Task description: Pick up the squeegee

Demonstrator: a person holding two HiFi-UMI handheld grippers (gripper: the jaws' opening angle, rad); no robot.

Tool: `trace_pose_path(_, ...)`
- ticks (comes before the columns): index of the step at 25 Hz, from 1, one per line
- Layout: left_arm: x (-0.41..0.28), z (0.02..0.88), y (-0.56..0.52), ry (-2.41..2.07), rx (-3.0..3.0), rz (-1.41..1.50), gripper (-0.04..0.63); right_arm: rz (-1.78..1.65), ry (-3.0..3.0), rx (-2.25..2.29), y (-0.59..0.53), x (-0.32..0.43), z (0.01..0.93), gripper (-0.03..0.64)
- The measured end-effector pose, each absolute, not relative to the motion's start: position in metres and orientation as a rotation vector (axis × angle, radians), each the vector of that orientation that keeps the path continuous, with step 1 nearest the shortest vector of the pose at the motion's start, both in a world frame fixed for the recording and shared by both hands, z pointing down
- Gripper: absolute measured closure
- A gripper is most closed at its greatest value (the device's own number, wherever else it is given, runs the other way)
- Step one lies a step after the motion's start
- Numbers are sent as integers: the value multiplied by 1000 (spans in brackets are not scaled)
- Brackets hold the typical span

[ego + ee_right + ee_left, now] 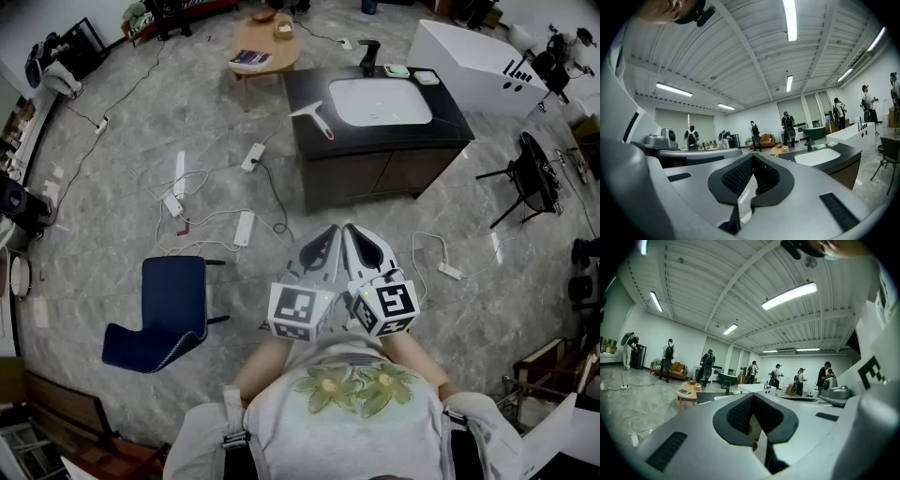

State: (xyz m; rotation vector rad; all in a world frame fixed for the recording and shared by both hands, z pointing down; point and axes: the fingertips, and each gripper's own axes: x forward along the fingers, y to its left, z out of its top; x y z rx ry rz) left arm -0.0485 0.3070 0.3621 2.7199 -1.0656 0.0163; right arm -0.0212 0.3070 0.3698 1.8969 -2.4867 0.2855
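Left gripper [330,232]: pale grey shell with black ribbed pads. Jaws pressed together at the tips, nothing between them. In the left gripper view [753,394] the pads meet in a point.
Right gripper [354,229]: same make, touching the left one side by side. Jaws closed tip to tip and empty, as the right gripper view [753,155] confirms.
Marker cubes: one on each gripper, with white faces and black square patterns. They cover the hands; only bare forearms show beside them.
Squeegee [314,118]: flat on the vanity top [309,89], at its left edge, left of the basin and apart from it. White blade bar with a slim handle ending in red, angled towards the front edge. Well apart from both grippers. Not made out in either gripper view.
Vanity top: glossy black slab on a dark cabinet.
Basin [380,100]: white, oval, sunk into the top. In the right gripper view [818,156] it is partly cut off by the gripper shell.
Tap [368,54]: black, at the back edge.
Small green item [397,69]: at the back edge, right of the tap. Kind not clear.
Round table [265,42]: light wood, behind the vanity's left end.
Chair [169,309]: dark blue padded shell, on the grey marbled floor.
Power strips and cables [244,228]: white, strewn across the floor.
Bathtub [478,66]: white and boxy, cut off at the upper right.
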Motion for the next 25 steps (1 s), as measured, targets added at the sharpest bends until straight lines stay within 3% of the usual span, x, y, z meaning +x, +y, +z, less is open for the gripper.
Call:
trace_pose_path(11, -93, 367, 286, -1036, 2750, 29, 586, 247, -2486, 1926, 286, -67, 376, 595)
trace_pose_path(25, -91, 398, 223, -1006, 2704, 108, 586, 235, -2389, 1813, 220, -67, 403, 595)
